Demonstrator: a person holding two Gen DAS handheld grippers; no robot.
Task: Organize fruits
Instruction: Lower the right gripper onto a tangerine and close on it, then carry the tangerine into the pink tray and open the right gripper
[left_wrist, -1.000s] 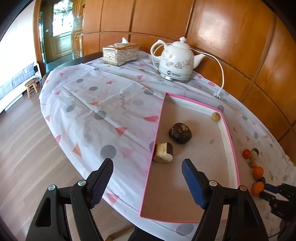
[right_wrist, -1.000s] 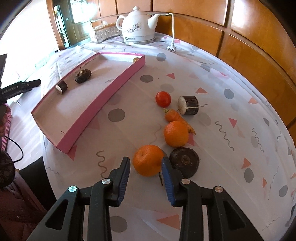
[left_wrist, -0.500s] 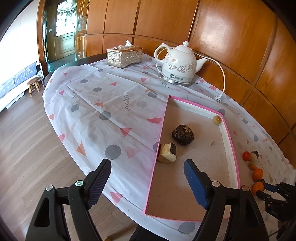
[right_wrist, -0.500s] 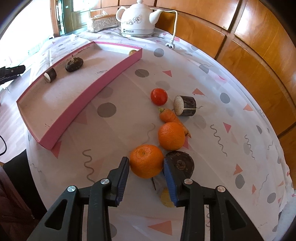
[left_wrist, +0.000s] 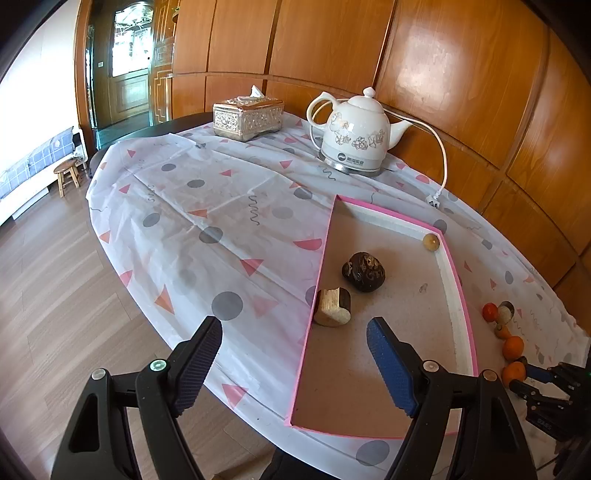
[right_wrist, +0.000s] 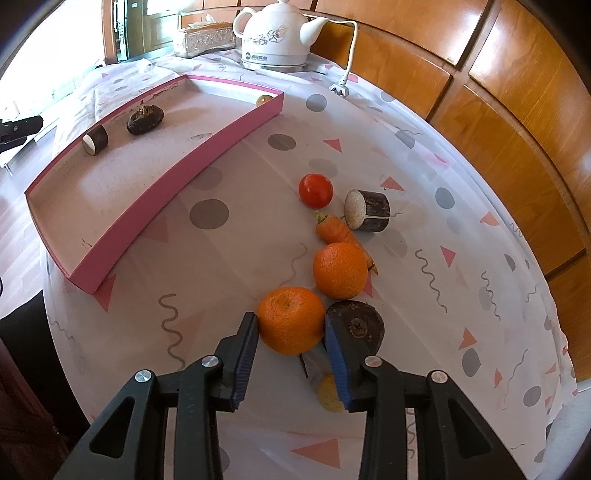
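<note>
The nearest orange (right_wrist: 291, 320) sits on the tabletop (right_wrist: 461, 229) at the near end of a short row of produce, right of the pink tray (right_wrist: 177, 192), and the right tongs (right_wrist: 290, 365) have it between their jaws. Their jaws have just been closing a little: the left pad looks to be touching the peel, while the right pad stands just beside the fruit and against a dark round piece (right_wrist: 356, 326) that crowds it, so whether the pinch is firm I cannot tell. The orange should handle easily — firm, round, of modest weight, with a dimpled skin that the ribbed pads can bite — but a round fruit taken off-centre will probably roll out, so the hold belongs across its widest part, both pads level with its middle. The dark piece touching it may be nudged as it lifts. Farther along lie a second orange (right_wrist: 340, 270), a carrot (right_wrist: 334, 230), a tomato (right_wrist: 315, 190) and a cut brown cylinder (right_wrist: 367, 210). The right tongs point steeply down at the fruit from the near edge. The left tongs (left_wrist: 293, 363) hang spread wide and empty over the tray's near left rim, tilted down toward a cut brown piece (left_wrist: 332, 307) and a dark lumpy fruit (left_wrist: 363, 266) already inside the tray.
</note>
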